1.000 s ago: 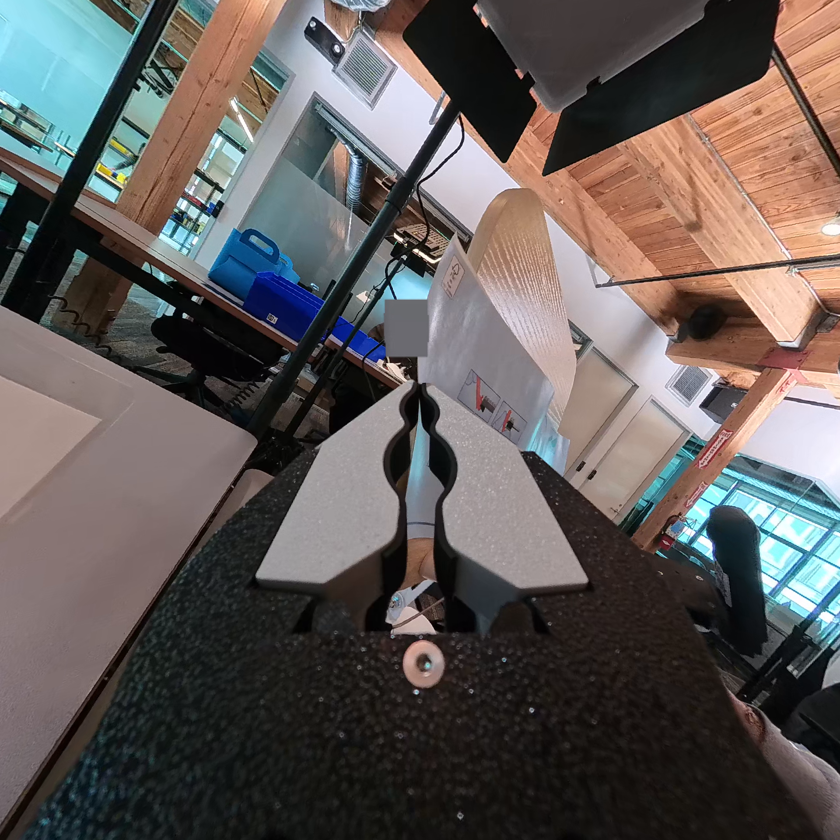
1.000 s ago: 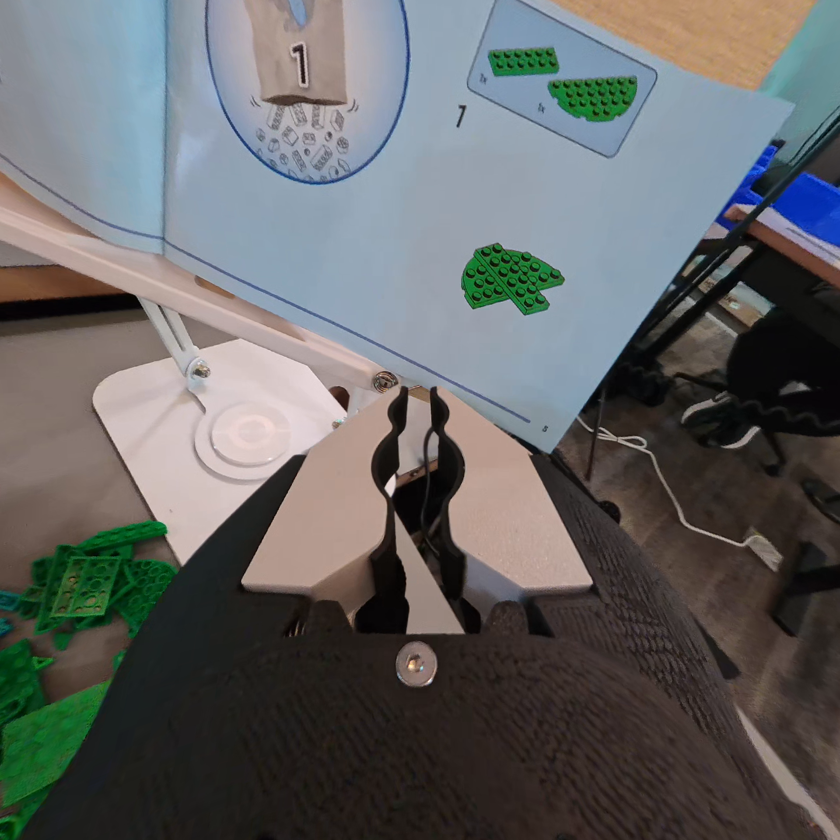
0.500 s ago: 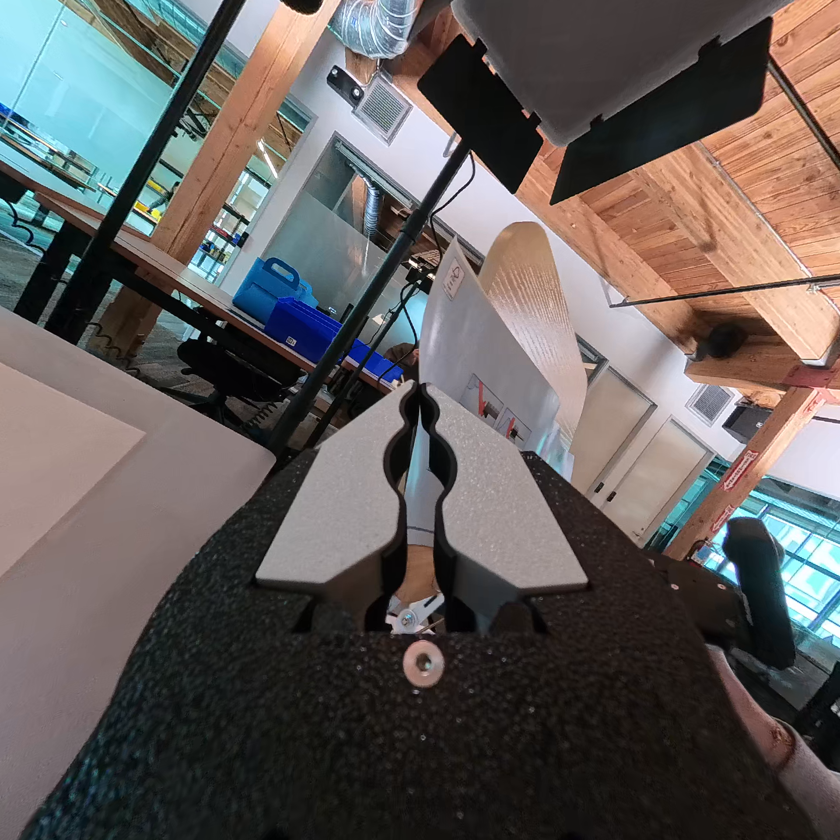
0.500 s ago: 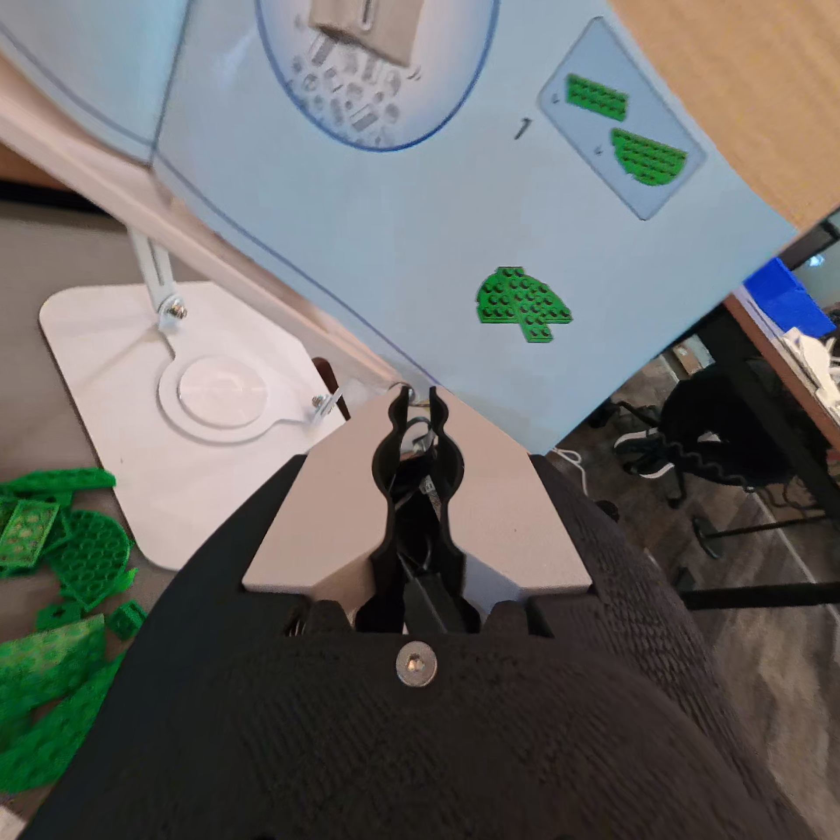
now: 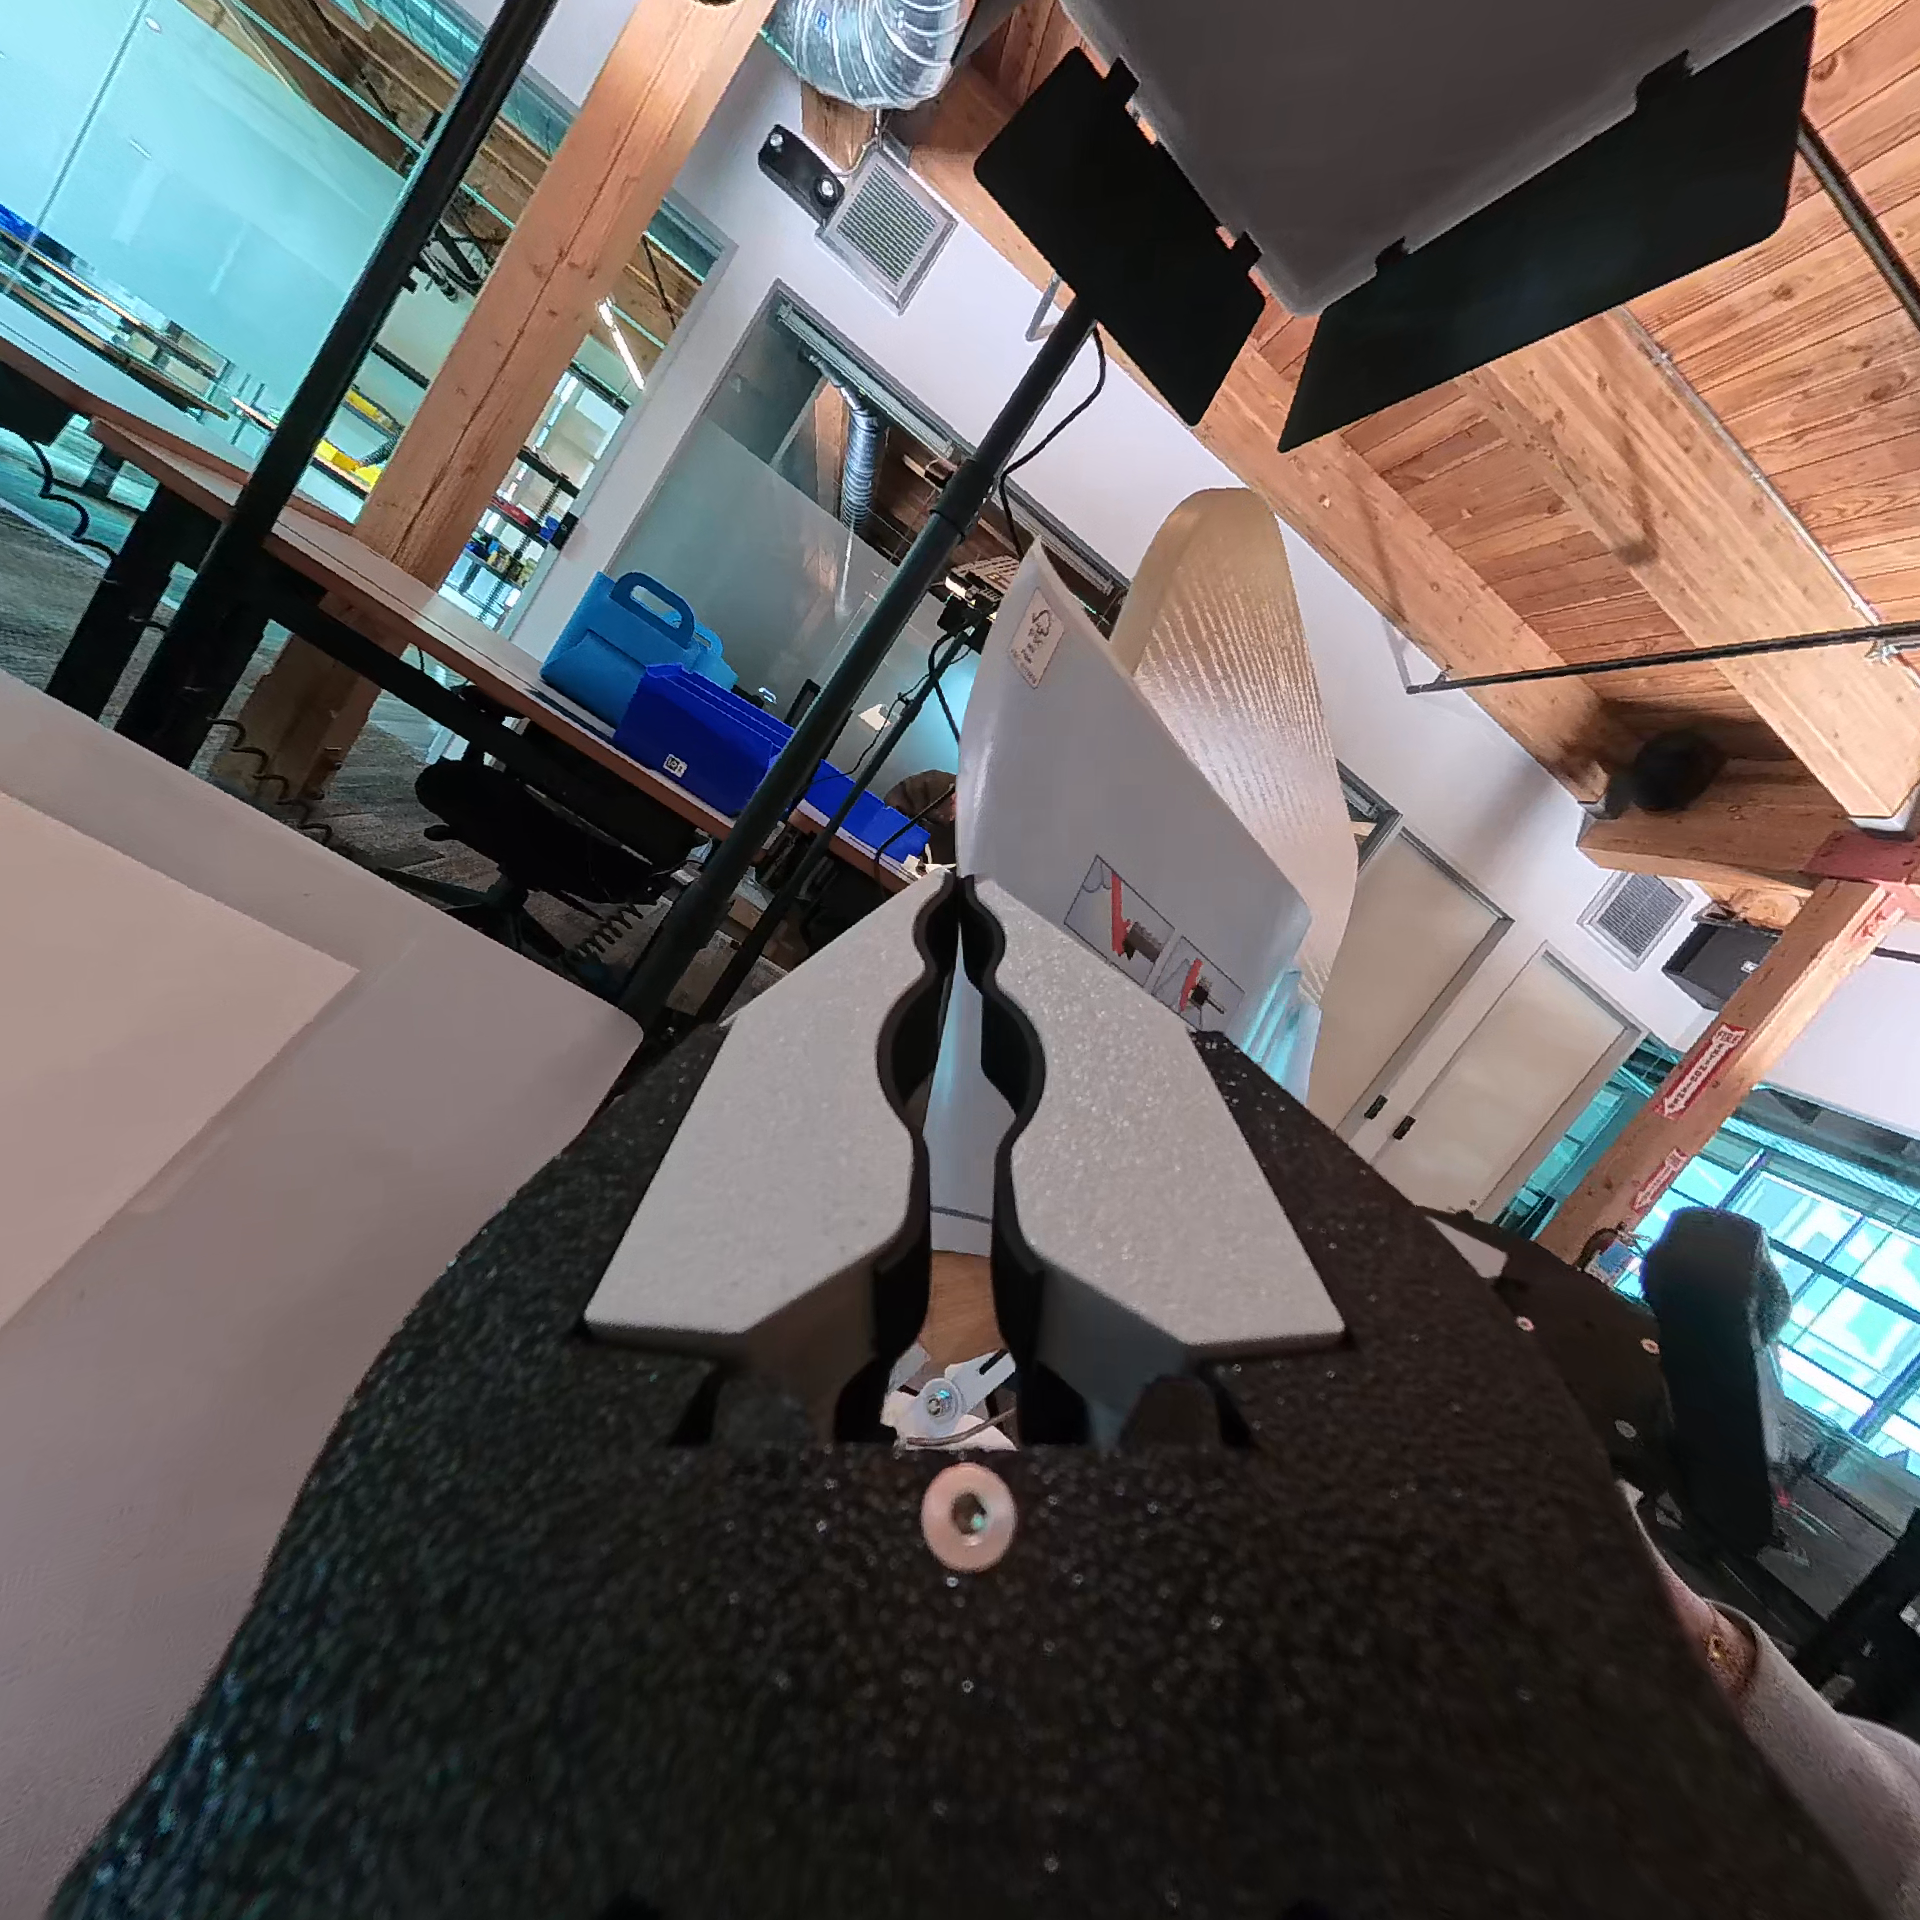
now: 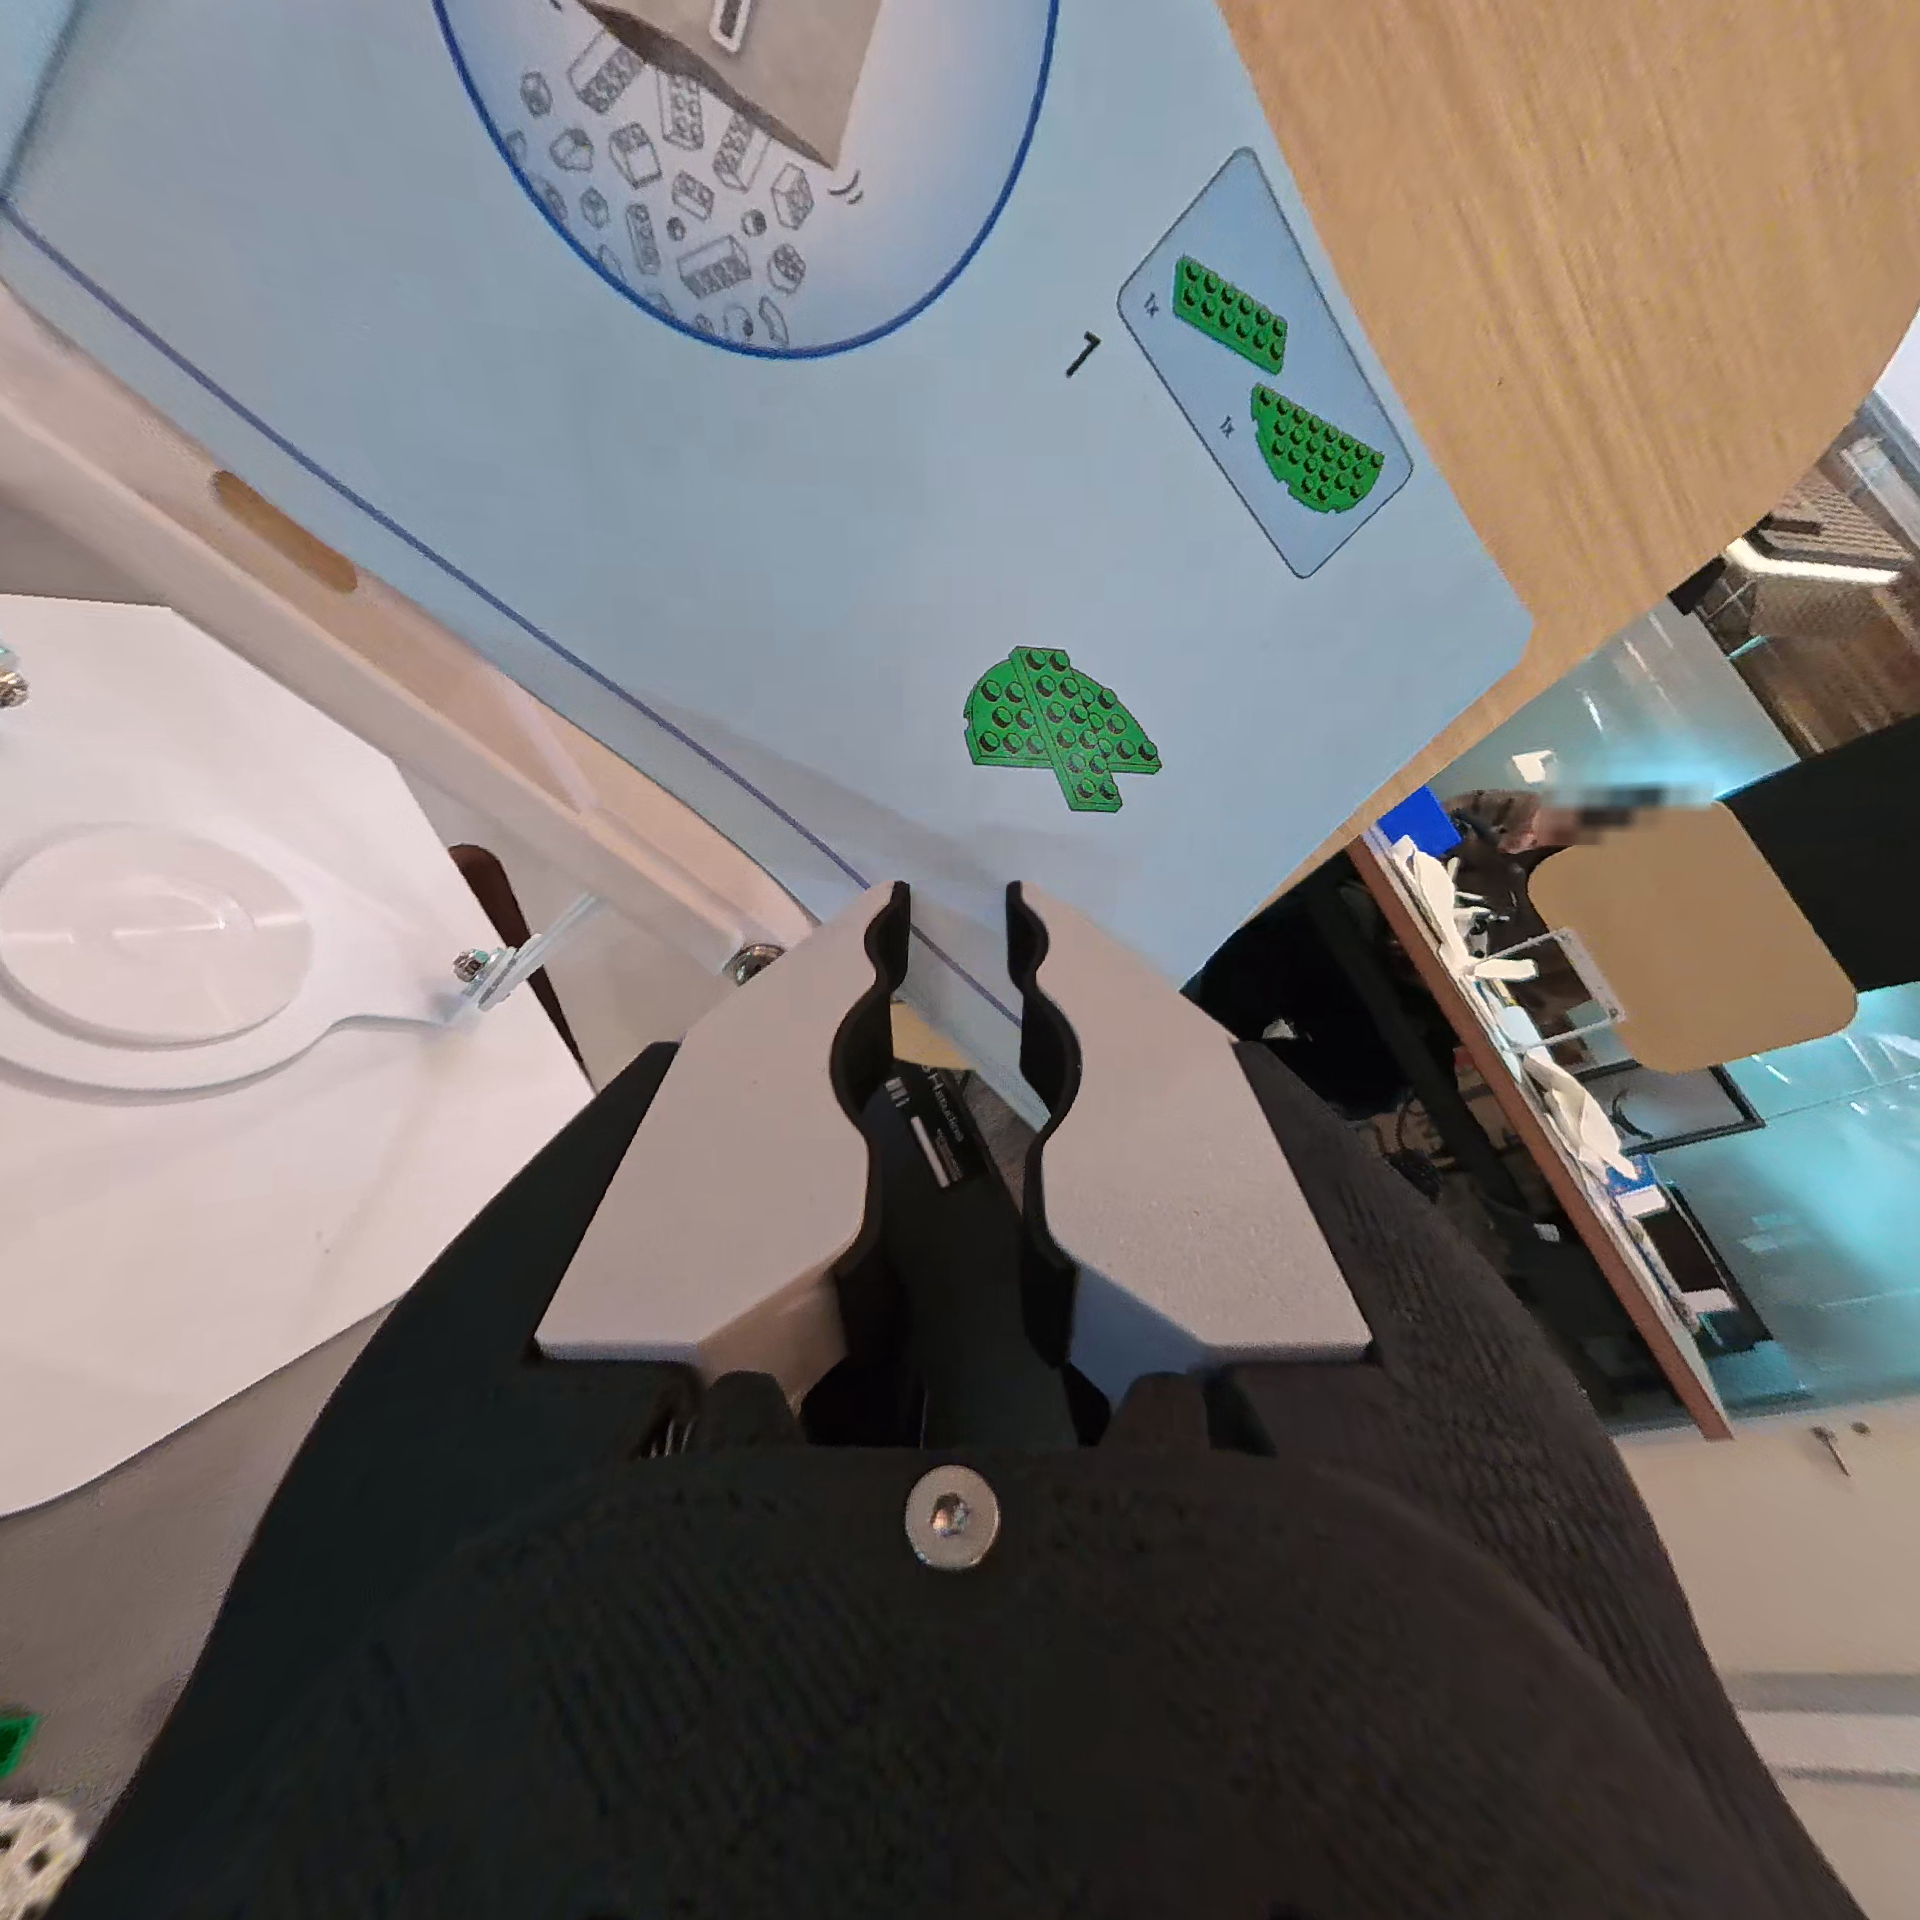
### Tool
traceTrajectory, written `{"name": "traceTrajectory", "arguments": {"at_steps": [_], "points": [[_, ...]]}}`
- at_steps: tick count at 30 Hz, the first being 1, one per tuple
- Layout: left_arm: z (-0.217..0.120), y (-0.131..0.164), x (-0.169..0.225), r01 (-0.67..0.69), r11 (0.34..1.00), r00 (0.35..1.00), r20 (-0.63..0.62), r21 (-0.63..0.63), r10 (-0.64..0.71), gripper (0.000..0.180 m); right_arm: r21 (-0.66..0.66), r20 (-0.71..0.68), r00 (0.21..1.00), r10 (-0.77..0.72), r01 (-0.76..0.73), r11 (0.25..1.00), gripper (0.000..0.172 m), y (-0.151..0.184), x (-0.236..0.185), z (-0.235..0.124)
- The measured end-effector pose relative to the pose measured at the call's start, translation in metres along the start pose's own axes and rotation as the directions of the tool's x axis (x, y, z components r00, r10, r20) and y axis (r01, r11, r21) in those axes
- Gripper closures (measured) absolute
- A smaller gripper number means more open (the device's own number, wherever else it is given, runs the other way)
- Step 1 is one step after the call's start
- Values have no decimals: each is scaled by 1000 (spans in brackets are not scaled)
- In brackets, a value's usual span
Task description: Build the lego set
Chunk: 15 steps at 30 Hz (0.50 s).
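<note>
Right claw [image 6: 956, 894] has opened beneath booklet page [image 6: 727, 540].

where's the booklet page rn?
Right wrist view: the booklet page fills the top centre, propped on the wooden stand, its lower edge between the open right claw tips.

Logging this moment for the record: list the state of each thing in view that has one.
Left hand-held gripper: shut on the booklet's edge.
Right hand-held gripper: open, fingers apart at the page's lower edge.
Pale blue brick-building instruction booklet: open, propped on the stand.
White and wood book stand: upright on the table, board tilted back.
</note>
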<state>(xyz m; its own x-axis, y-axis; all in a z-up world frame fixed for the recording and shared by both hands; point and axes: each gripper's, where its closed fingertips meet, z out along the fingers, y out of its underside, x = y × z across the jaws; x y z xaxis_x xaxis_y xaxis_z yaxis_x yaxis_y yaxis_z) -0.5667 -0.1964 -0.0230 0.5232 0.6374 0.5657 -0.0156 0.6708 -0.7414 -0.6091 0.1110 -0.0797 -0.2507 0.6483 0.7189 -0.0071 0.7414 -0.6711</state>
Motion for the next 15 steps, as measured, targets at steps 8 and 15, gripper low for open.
{"name": "traceTrajectory", "arguments": {"at_steps": [8,15], "points": [[-3,-7,0,-28,999,999,25,39,28,180,133,-27,1000,-9,13,991,157,-23,11,8],[-6,-10,-3,-34,998,999,42,58,31,180,70,82,985,151,-156,985,153,-2,7,0]]}}
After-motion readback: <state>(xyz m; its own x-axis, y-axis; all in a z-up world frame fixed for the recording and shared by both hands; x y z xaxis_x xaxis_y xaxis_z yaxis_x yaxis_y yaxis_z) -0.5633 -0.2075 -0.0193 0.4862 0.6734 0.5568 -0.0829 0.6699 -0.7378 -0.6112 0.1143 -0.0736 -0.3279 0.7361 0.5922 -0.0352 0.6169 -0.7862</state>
